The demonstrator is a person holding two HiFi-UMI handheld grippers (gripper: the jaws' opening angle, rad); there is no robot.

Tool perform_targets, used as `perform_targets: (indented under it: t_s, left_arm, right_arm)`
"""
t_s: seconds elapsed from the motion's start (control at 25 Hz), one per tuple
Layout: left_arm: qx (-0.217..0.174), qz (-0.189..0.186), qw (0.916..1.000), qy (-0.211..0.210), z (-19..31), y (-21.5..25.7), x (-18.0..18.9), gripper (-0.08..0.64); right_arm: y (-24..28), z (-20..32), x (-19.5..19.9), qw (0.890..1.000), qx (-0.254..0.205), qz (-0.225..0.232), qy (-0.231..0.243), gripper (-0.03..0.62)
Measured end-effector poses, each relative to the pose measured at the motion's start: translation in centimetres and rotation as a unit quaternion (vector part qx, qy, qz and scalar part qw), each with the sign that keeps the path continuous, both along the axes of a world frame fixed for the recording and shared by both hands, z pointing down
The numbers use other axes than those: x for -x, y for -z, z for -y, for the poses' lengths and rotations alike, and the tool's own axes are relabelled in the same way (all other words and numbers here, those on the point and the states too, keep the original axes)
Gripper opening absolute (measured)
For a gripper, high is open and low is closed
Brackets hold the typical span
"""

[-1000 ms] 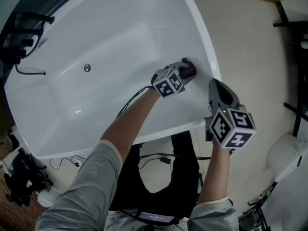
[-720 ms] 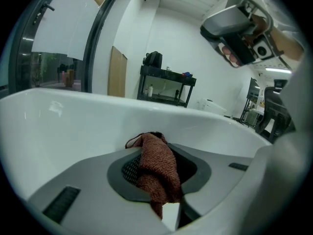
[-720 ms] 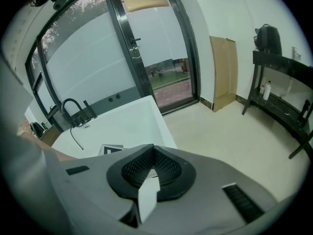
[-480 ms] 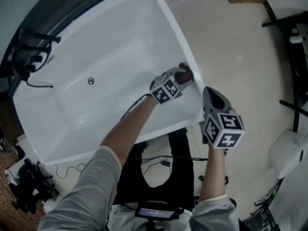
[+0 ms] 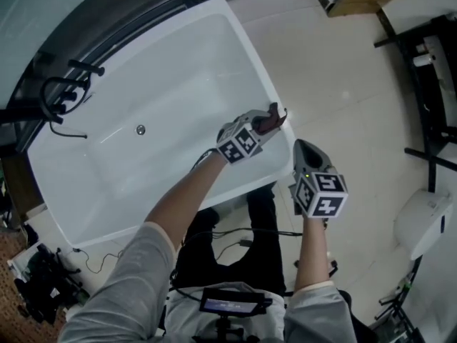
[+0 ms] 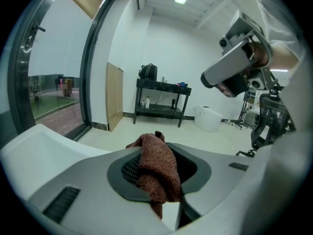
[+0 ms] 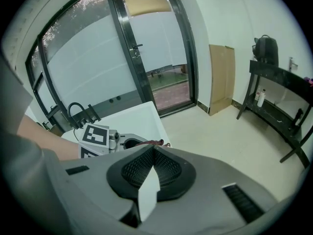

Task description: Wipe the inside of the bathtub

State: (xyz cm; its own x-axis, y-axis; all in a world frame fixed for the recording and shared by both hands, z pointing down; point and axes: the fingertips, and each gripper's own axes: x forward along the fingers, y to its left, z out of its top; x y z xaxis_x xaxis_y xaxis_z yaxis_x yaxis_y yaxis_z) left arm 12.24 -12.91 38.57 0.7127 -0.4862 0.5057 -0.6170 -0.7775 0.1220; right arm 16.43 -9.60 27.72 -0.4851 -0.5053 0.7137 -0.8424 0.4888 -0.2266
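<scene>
Black metal rack (image 6: 161, 101) stands against the far white wall, with bottles on its lower shelf. A flat cardboard panel (image 6: 115, 102) leans on the wall just beside it, near the dark-framed glass door (image 7: 146, 48). Floor (image 5: 335, 84) is pale glossy tile. A white rounded container (image 6: 208, 118), possibly a bin, sits on the other side of the rack.

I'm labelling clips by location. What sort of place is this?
Likely a lab or showroom, not a home bathroom: a white bathtub stands on open tiled floor beside glass doors, with a black equipment shelf.
</scene>
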Motion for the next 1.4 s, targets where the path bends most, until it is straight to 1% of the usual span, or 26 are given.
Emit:
perform_targets:
  t_s: [0.16,0.36,0.52,0.68,0.76,0.84,0.96,1.08,1.2,1.32,1.4]
  left_arm:
    - [-0.011,0.002,0.9998,0.015,-3.2,6.4,3.0,0.1]
    - [-0.041,0.021,0.9984,0.034,-8.6,14.6,7.1,0.101]
    - [-0.062,0.006,0.9956,0.07,-12.7,20.8,11.2,0.101]
    - [-0.073,-0.01,0.9926,0.096,-16.9,26.2,14.6,0.101]
    - [-0.082,-0.012,0.9904,0.111,-19.3,29.0,16.5,0.101]
    - [-0.089,-0.015,0.9877,0.127,-22.0,31.2,17.9,0.101]
    - [-0.096,-0.015,0.981,0.168,-25.3,33.0,20.3,0.101]
    - [-0.097,-0.009,0.9712,0.218,-28.2,33.6,22.0,0.101]
    - [-0.093,-0.001,0.9628,0.254,-31.2,33.6,22.3,0.101]
    - [-0.09,0.005,0.956,0.279,-34.2,33.6,21.9,0.101]
    - [-0.091,0.007,0.9515,0.294,-35.7,33.8,21.5,0.101]
  right_arm:
    - [3.9,-2.4,0.5,1.0,-0.009,0.006,0.004,0.008]
    - [8.7,-6.3,0.6,0.999,-0.034,-0.002,0.011,0.008]
    - [11.6,-10.7,0.5,0.999,-0.046,-0.012,-0.003,0.008]
    - [15.1,-15.7,0.9,0.998,-0.055,0.0,-0.03,0.008]
    - [16.6,-18.1,1.6,0.998,-0.062,0.0,-0.03,0.009]
    - [17.4,-20.5,1.8,0.998,-0.056,-0.002,-0.028,0.008]
    - [17.9,-22.2,2.3,0.998,-0.051,0.008,-0.02,0.008]
    - [17.9,-22.8,2.7,0.998,-0.053,0.023,0.0,0.008]
    - [18.3,-23.5,2.6,0.997,-0.058,0.039,0.018,0.009]
    - [18.8,-24.5,1.8,0.996,-0.064,0.055,0.028,0.008]
    - [18.8,-25.4,1.3,0.995,-0.067,0.057,0.039,0.009]
